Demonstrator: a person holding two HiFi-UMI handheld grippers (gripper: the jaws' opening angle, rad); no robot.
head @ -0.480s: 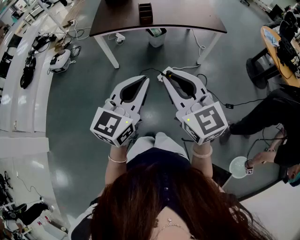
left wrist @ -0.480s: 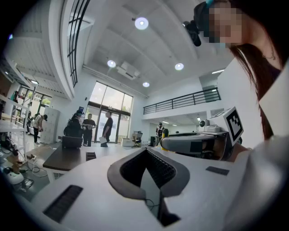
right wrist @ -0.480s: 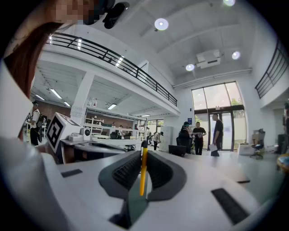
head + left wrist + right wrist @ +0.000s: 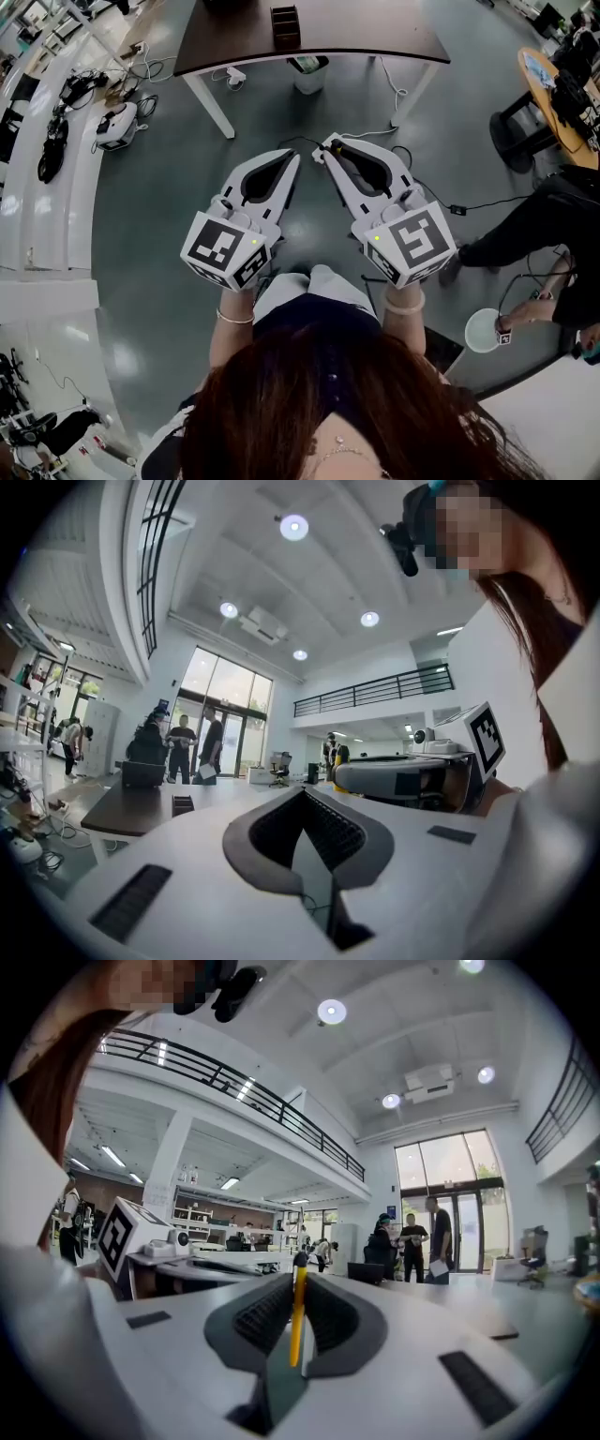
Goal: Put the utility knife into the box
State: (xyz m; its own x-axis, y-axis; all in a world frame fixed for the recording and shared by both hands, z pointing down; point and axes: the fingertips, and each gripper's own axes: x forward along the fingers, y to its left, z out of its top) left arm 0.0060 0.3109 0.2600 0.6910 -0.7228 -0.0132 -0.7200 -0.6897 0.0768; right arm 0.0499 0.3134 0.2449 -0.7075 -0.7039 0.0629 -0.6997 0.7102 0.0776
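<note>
A slim yellow utility knife (image 4: 297, 1321) stands edge-on between the pads of my right gripper (image 4: 298, 1265), which is shut on it. In the head view its yellow-and-black end (image 4: 336, 147) shows at the tip of my right gripper (image 4: 326, 150). My left gripper (image 4: 293, 157) is beside it, shut with nothing between its pads (image 4: 328, 827). Both are held in the air above the grey floor, pointing at a dark brown table (image 4: 375, 33). A small dark open box (image 4: 285, 25) stands on that table, far ahead of both grippers; in the left gripper view the box (image 4: 183, 804) is small and distant.
A bin (image 4: 310, 71) stands under the table, and cables (image 4: 412, 178) trail over the floor. A seated person (image 4: 548, 225) and a round table (image 4: 553, 89) are at the right. White benches with gear (image 4: 56, 141) line the left. People (image 4: 422, 1241) stand by the glass doors.
Both grippers keep the same pose and grip. The table and floor have slid slightly toward the top of the head view.
</note>
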